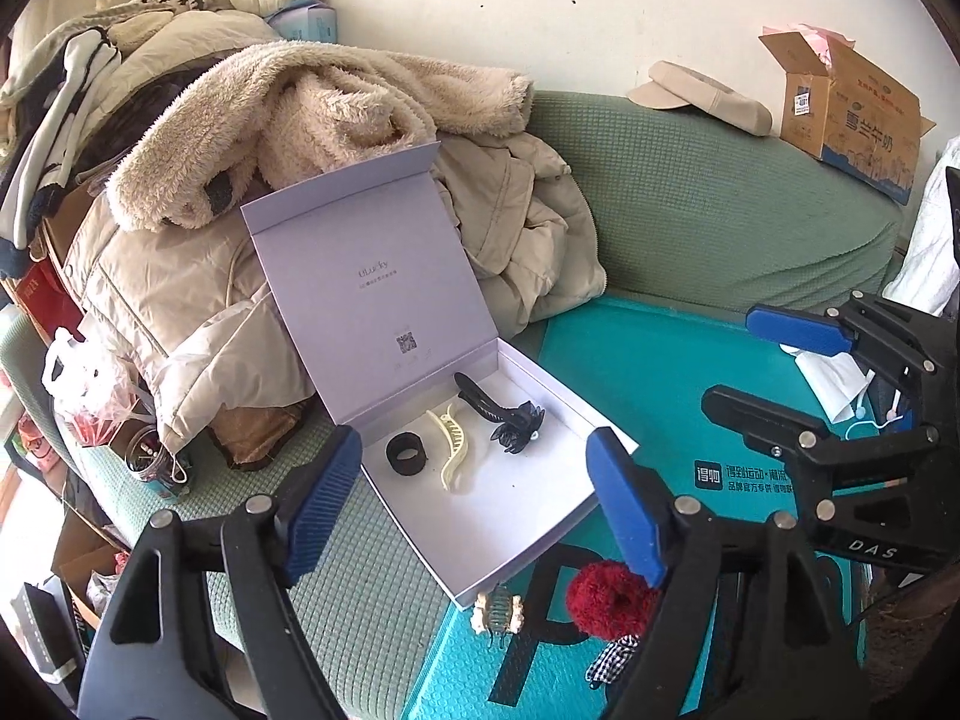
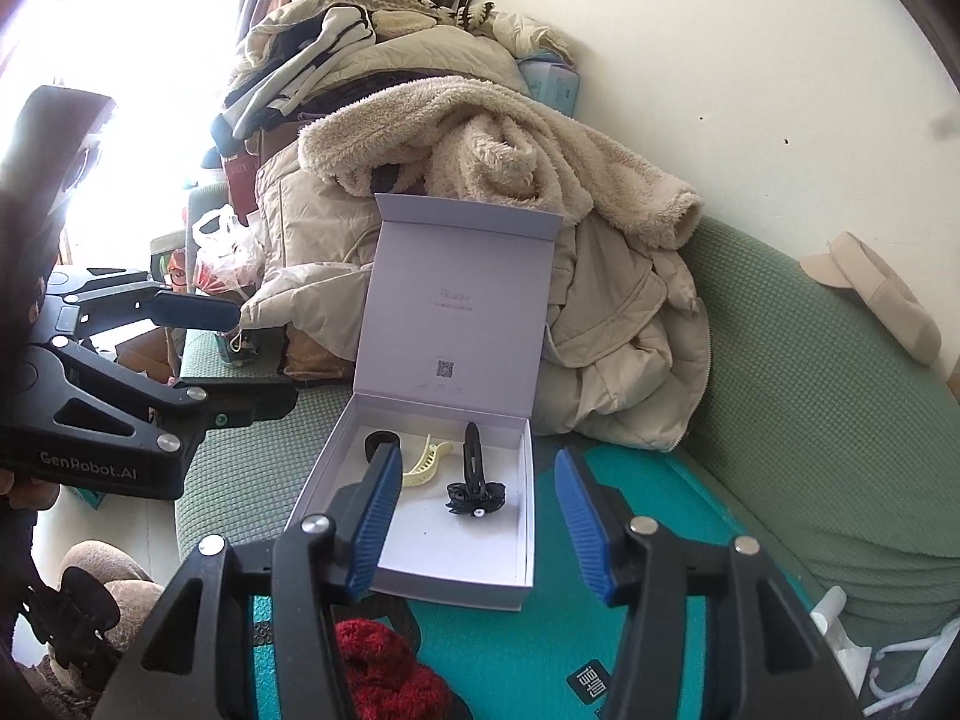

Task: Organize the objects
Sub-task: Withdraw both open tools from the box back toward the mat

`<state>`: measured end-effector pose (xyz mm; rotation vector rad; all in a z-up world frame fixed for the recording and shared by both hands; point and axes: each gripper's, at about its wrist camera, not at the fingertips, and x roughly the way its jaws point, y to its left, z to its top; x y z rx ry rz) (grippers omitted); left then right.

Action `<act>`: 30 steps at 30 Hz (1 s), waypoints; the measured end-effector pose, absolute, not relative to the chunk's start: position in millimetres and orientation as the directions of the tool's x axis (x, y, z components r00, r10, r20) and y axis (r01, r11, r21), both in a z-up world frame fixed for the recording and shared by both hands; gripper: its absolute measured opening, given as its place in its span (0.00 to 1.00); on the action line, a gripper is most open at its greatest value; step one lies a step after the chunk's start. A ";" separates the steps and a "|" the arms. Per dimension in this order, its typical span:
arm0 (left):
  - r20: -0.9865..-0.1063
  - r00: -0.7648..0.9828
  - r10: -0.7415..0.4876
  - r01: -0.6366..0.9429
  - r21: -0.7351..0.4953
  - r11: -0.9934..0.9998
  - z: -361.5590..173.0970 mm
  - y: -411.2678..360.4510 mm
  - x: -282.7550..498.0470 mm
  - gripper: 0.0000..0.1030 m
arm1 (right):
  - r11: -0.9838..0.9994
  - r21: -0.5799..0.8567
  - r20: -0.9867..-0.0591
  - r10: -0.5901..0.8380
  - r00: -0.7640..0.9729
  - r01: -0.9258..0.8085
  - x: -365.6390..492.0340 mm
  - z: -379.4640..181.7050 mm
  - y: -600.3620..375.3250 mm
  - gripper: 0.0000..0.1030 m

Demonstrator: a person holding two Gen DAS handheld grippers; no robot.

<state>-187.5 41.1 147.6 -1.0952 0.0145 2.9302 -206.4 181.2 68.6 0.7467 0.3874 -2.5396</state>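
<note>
Left wrist view: left gripper [image 1: 474,498] jaws spread, nothing between
Right gripper [image 2: 477,525]: released too, ribbed blue pads
Box [image 1: 543,531]: smooth white card, on sofa; holds clips
Scrunchie [image 1: 606,597]: fuzzy red, outside box

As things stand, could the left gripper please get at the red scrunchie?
Probably yes: the red scrunchie lies uncovered on the teal mat beside the box, just under the left gripper, whose jaws stand open and empty.

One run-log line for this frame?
claws: left, right open, empty | box: four hair pieces | outside: red scrunchie
</note>
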 end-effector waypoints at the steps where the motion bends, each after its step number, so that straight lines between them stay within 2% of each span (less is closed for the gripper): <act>1: -0.654 -0.757 0.005 -0.014 0.008 -1.000 147.6 43.3 -183.2 0.79 | -0.853 -0.134 -0.567 -0.351 -0.745 0.504 -202.2 68.6 181.8 0.55; 6: -0.652 -0.758 0.001 -0.017 0.018 -1.000 144.3 53.7 -164.3 0.84 | -0.860 -0.134 -0.572 -0.339 -0.747 0.493 -183.2 66.6 185.7 0.56; 14: -0.642 -0.767 -0.008 0.012 -0.002 -1.000 132.1 63.2 -133.7 0.91 | -0.874 -0.132 -0.586 -0.312 -0.748 0.468 -156.2 57.4 195.1 0.62; 30: -0.716 -0.698 -0.014 0.019 0.001 -1.000 79.4 74.3 -97.3 0.91 | -0.871 -0.040 -0.661 -0.345 -0.667 0.490 -115.1 4.4 202.7 0.62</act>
